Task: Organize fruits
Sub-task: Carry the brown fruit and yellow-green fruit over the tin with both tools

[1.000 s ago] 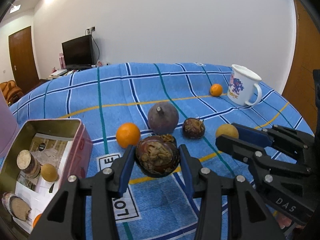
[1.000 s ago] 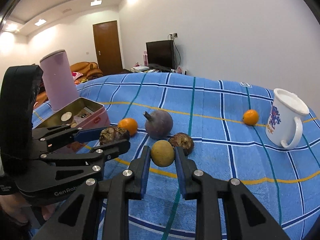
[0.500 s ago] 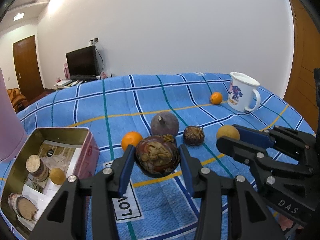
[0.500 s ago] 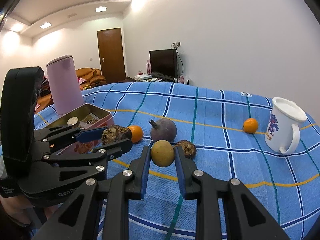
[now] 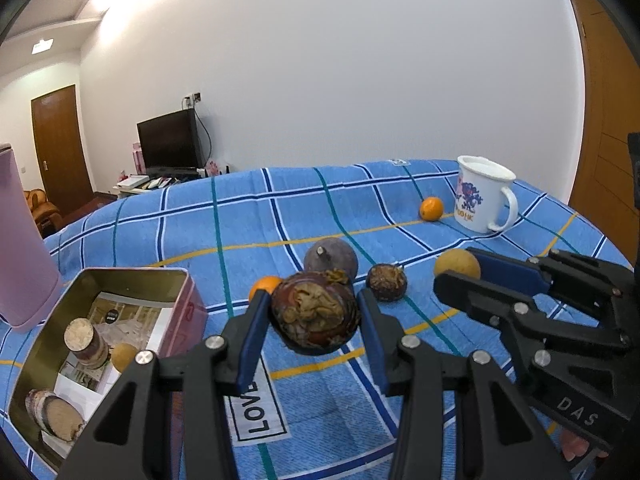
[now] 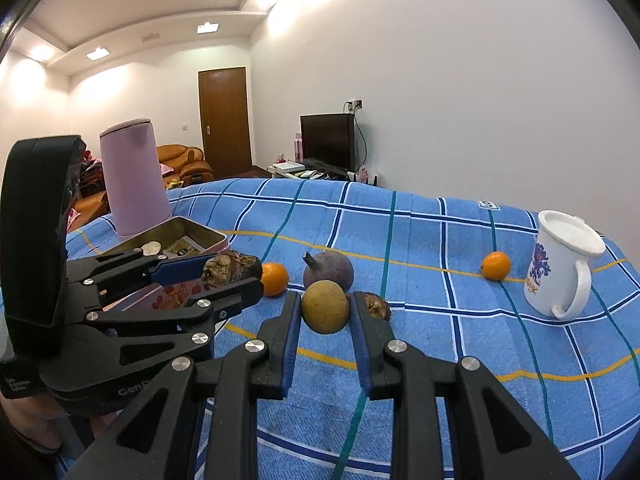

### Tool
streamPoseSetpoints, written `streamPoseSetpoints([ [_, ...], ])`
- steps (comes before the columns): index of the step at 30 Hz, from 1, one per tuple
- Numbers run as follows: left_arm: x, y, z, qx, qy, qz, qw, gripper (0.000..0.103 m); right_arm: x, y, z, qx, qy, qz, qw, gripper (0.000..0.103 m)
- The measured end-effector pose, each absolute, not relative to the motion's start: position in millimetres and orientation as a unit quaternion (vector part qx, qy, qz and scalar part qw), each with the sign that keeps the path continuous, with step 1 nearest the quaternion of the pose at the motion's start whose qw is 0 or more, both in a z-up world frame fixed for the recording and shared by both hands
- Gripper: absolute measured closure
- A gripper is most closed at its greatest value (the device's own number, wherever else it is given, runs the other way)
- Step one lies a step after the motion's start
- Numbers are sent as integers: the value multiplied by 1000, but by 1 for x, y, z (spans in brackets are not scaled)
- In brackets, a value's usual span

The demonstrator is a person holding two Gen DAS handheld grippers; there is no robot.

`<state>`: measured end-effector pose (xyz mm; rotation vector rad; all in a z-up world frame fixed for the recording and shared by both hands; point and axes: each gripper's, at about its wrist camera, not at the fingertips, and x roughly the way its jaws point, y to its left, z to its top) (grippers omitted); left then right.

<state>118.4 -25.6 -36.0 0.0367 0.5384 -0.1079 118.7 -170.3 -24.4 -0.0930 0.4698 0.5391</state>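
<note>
The left gripper (image 5: 314, 316) is clamped on a dark reddish-brown, shrivelled round fruit (image 5: 316, 314), its blue pads pressing each side so the fruit hangs clear of the blue checked cloth (image 5: 192, 232) covering the desk. The right gripper (image 6: 325, 312) is closed narrowly on a smaller, smooth yellow-brown round fruit (image 6: 325, 306), also lifted off the cloth. Each is pinched across its widest part, which looks meant to keep a round thing from rolling out during a carry. Just left of the left gripper sits an open rectangular pink metal tin (image 5: 182, 304) with a gold inside, already holding a small yellow-brown ball (image 5: 123, 356) and two cork-like round pieces (image 5: 82, 340); that suggests it is the collecting place, and the held fruits probably go there next. Still on the cloth are a dull purple round fruit with a stub stem (image 5: 330, 258), a small dark wrinkled fruit (image 5: 386, 282), an orange (image 5: 264, 284) partly hidden behind the left gripper, and a second small orange (image 5: 431, 208) just beside a white printed mug (image 5: 482, 196). A tall pink cylindrical container (image 6: 134, 176) stands behind the tin.
</note>
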Motion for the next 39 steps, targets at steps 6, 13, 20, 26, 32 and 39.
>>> streamPoseSetpoints([
  [6,115,-24,-34,17,254,-53,966,57,114,-173,-22,-42,216,264,939,77],
  [13,108,-26,-31,24,240,-50,969,57,109,-175,-20,-39,205,264,942,77],
  [20,102,-25,-29,22,225,-43,973,57,106,-176,-18,-37,193,264,944,77],
  [26,99,-24,-27,20,216,-40,975,57,101,-176,-16,-38,177,269,946,77],
  [32,95,-23,-25,17,205,-34,978,57,98,-176,-16,-36,168,271,947,77],
  [39,91,-22,-24,15,194,-31,980,57,93,-173,-14,-39,155,276,948,77],
])
